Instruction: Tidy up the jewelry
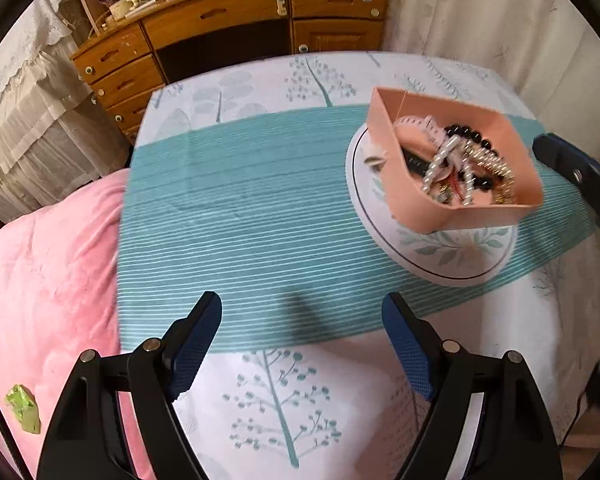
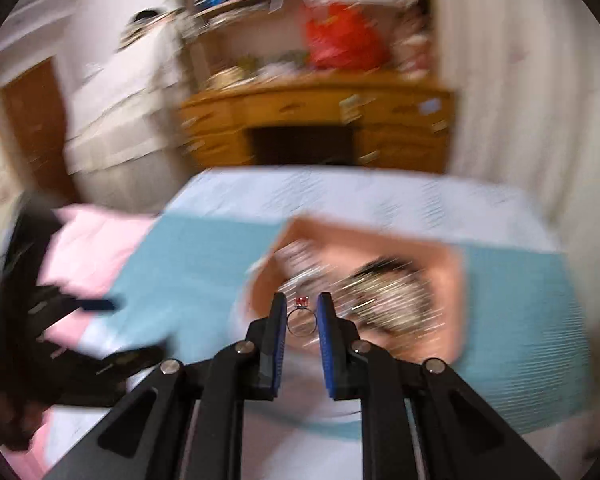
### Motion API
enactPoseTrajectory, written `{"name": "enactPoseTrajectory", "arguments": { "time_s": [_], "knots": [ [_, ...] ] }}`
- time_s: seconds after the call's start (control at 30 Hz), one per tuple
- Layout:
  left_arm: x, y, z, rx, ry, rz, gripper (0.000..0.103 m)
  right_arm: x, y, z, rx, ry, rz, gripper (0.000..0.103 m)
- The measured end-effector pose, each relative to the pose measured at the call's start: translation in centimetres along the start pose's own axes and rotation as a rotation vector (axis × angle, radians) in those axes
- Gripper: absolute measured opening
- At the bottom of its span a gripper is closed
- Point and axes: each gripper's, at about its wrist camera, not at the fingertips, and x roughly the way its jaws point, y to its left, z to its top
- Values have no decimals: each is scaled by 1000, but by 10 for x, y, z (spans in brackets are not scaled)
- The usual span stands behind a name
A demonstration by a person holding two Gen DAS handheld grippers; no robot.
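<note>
Jewelry sits tangled in the pink box on the plate; my right gripper pinches what looks like a red-stoned ring for sorting, left gripper wide, empty.

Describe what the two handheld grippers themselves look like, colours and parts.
Both match. The left gripper and right gripper have matte black angular bodies with triangular cut-outs, round silver pivot pins at the linkage joints, and jaws faced with blue, finely textured pads. No sleeves or markings show; a thin dark cable may trail at the left view's lower right edge, though that spot is blurred.
</note>
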Motion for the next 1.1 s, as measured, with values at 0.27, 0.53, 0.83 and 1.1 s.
{"name": "enactPoseTrajectory", "arguments": {
  "time_s": [0.27, 0.53, 0.83, 1.1],
  "knots": [
    [-32, -1, -33, -177, 40, 27, 81, -13, -39, -14, 150, 178, -9, 71],
    [-58, -35, -101, -380, 257, -70, 87, -66, -39, -101, 273, 513, 131, 91],
    [-143, -116, -109, -304, 86, -146, 102, -157, -67, -129, 279, 520, 113, 99],
    [-198, -154, -98, -173, -26, -54, 102, -214, -70, -102, 280, 419, 151, 103]
  ]
}}
